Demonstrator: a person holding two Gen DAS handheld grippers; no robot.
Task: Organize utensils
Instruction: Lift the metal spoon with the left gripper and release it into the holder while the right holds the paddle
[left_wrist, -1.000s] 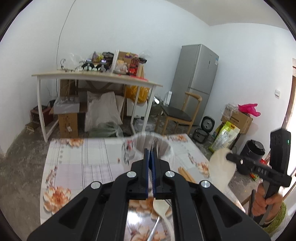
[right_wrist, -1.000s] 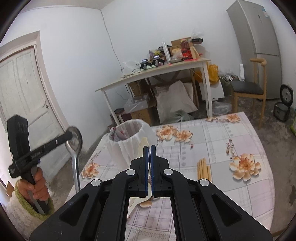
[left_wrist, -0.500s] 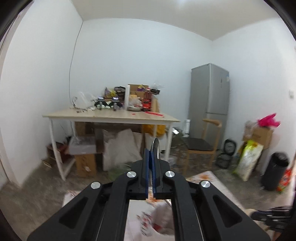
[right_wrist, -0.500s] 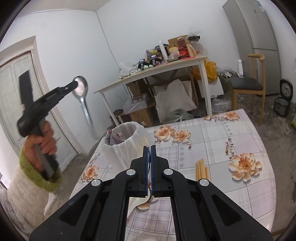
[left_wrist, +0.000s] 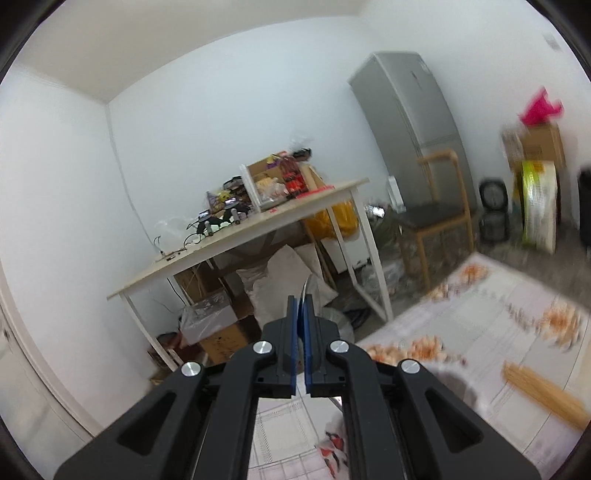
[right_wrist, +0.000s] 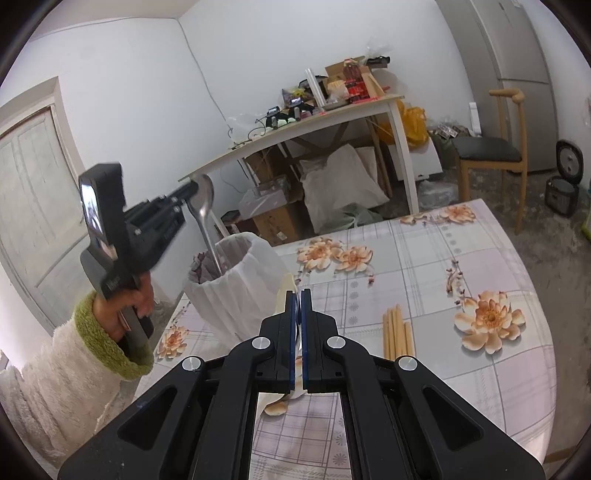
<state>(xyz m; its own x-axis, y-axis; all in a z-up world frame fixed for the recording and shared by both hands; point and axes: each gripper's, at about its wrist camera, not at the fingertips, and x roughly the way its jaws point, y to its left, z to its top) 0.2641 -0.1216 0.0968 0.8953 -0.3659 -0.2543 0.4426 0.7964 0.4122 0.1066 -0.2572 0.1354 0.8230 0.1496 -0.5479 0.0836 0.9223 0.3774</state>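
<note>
A person's left hand holds my left gripper (right_wrist: 192, 189), shut on the bowl of a metal spoon (right_wrist: 205, 221). The spoon hangs handle-down, its end inside the white ribbed holder (right_wrist: 236, 288) on the floral table (right_wrist: 424, 258). In the left wrist view the left gripper (left_wrist: 302, 306) shows only the spoon's thin edge (left_wrist: 306, 290) between its blue pads. My right gripper (right_wrist: 298, 295) is shut on a cream paddle (right_wrist: 285, 291), seen edge-on just right of the holder. A bundle of wooden chopsticks (right_wrist: 397, 328) lies on the cloth to the right, blurred in the left wrist view (left_wrist: 543, 391).
Beyond the table stands a white desk (right_wrist: 314, 123) piled with clutter, with boxes and bags beneath. A wooden chair (right_wrist: 491, 147), a grey fridge (right_wrist: 517, 55) and a rice cooker (right_wrist: 569, 158) are at the right. A white door (right_wrist: 33, 206) is at the left.
The left gripper swung the spoon up and across to the holder while rolling, and the handle now dips into it. The right gripper with the paddle has hardly moved.
</note>
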